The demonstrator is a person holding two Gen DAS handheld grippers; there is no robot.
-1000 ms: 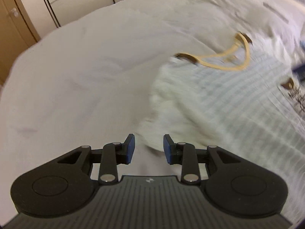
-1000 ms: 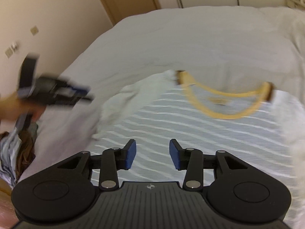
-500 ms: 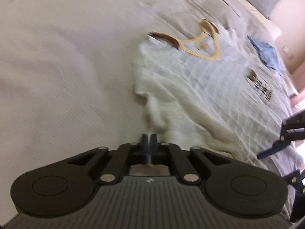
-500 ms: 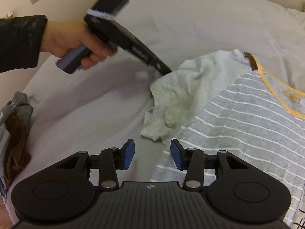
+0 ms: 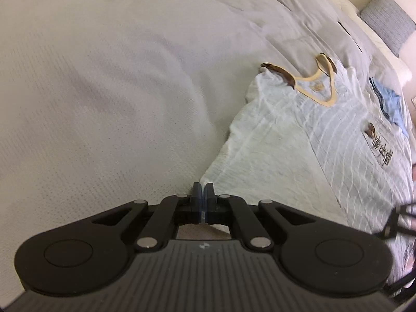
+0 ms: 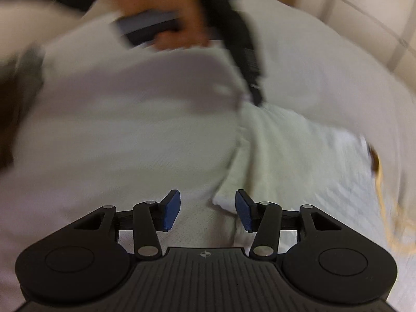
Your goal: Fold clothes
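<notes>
1. The bed (image 5: 117, 83), under a white cover, filled both views.
2. A pale striped shirt (image 5: 325, 140) with a yellow collar (image 5: 322, 88) lay flat on the bed's right side, its sleeve (image 5: 249, 156) stretched toward the near left.
3. The left gripper (image 5: 202, 192) had its jaws closed on the sleeve's tip.
4. The right gripper (image 6: 206, 209) hung with jaws wide, the sleeve's edge just between them, gripping nothing.
5. A blue cloth (image 5: 390, 101) lay far right.
</notes>
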